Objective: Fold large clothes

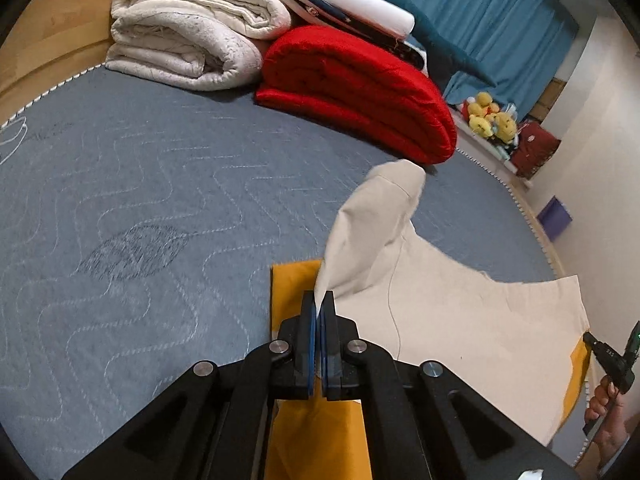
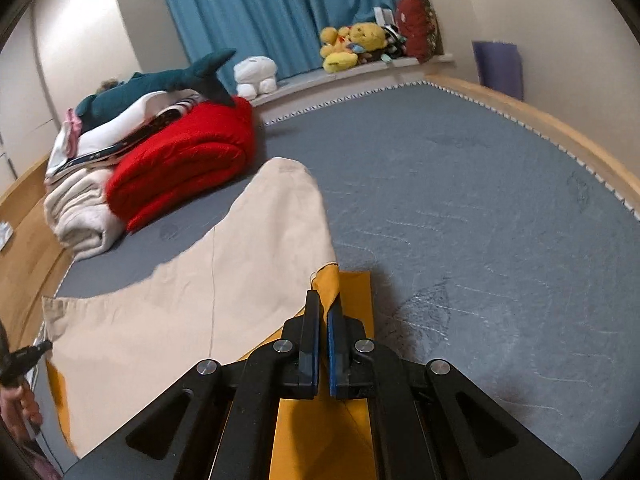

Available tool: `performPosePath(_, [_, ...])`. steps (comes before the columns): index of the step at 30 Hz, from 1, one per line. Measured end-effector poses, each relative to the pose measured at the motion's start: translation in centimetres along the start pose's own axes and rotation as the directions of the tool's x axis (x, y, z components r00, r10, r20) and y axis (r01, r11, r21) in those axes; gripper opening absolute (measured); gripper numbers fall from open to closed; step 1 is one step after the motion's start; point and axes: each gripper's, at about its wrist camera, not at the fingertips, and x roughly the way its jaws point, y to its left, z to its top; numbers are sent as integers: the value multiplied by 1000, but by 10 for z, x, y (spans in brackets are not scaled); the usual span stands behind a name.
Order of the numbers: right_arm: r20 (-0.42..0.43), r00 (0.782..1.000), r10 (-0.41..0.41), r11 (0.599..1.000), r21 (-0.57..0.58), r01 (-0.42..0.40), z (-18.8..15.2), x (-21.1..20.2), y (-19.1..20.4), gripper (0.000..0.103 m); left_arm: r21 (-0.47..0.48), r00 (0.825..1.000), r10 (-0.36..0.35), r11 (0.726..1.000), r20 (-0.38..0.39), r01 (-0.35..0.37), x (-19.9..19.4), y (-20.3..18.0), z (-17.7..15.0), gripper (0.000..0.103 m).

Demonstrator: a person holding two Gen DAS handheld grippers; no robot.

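Left gripper (image 1: 319,300) and right gripper (image 2: 324,300), each clenched on an edge of the garment (image 1: 460,320), lower centre of frame, over the bed (image 1: 140,200). Thin, limp, light cloth, beige over mustard; best pinched at corners.

Cloth on a quilted mattress, matt all round

Beige-and-mustard garment (image 1: 460,312): smooth woven cloth; mattress (image 1: 140,200): stitched grey fabric; red blanket (image 1: 360,96) at 12 o'clock: fuzzy knit; cream blanket (image 1: 192,36): nubbly fleece; bed frame (image 2: 560,128): smooth pale wood.
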Motion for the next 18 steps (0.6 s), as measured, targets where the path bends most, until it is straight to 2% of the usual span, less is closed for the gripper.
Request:
performPosePath(6, [-75,992,-106,994,-17,105,-1,59,-1,3,7,990,127,992,-62,-127,58,10,-1,1])
performPosePath(11, [-174,967,-185,981,-89,171,-14,110,-5,3,86,967,221,974,-128,-211,99,13,-22,1])
performPosePath(13, [-219,951,-219,973,-123,196,-22,128,-5,3,109,960,249,966,-128,-236,110,11,-28,1])
performPosePath(18, [-259,921,-292,949,-196,246,-35,153,-2,3,191,942,331,929,-54,-316,120,4,-41,2])
